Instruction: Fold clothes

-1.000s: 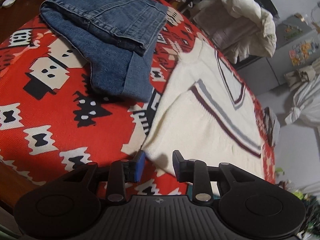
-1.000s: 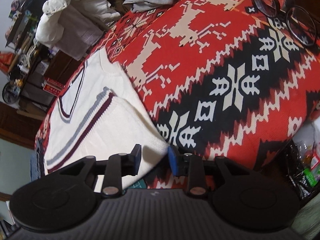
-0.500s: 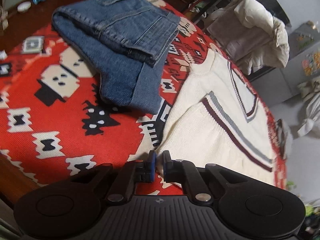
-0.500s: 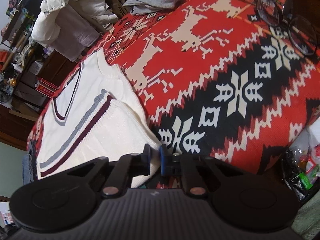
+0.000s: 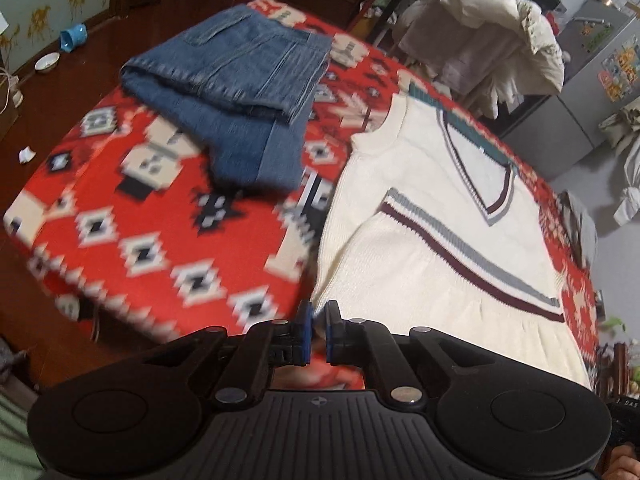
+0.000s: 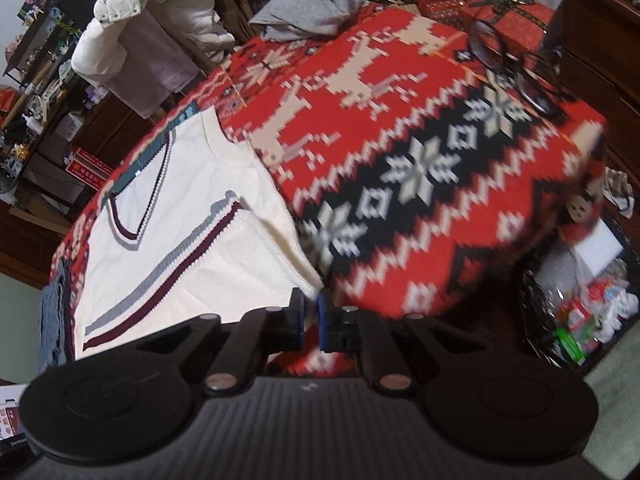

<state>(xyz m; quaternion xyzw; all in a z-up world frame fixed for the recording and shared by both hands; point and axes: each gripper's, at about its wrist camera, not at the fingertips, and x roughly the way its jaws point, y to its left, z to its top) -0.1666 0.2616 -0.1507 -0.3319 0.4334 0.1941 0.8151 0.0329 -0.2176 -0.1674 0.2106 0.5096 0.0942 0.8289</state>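
A cream knit sweater (image 5: 432, 216) with grey and maroon stripes lies on a red patterned blanket (image 5: 132, 208), its lower half folded up over the V-neck. My left gripper (image 5: 317, 312) is shut on the sweater's near left corner and holds it lifted. In the right wrist view the same sweater (image 6: 192, 216) fills the left side, and my right gripper (image 6: 311, 307) is shut on its near right corner, also raised above the blanket (image 6: 420, 152).
Folded blue jeans (image 5: 240, 92) lie on the blanket left of the sweater. Eyeglasses (image 6: 512, 64) and a grey garment (image 6: 308, 12) rest at the far right end. A white padded jacket (image 5: 496, 24) hangs on a chair behind. Bags and clutter (image 6: 580, 304) sit on the floor.
Both grippers went from open around the sweater's near corners to shut on them, then rose and pulled back, lifting the folded edge off the blanket.
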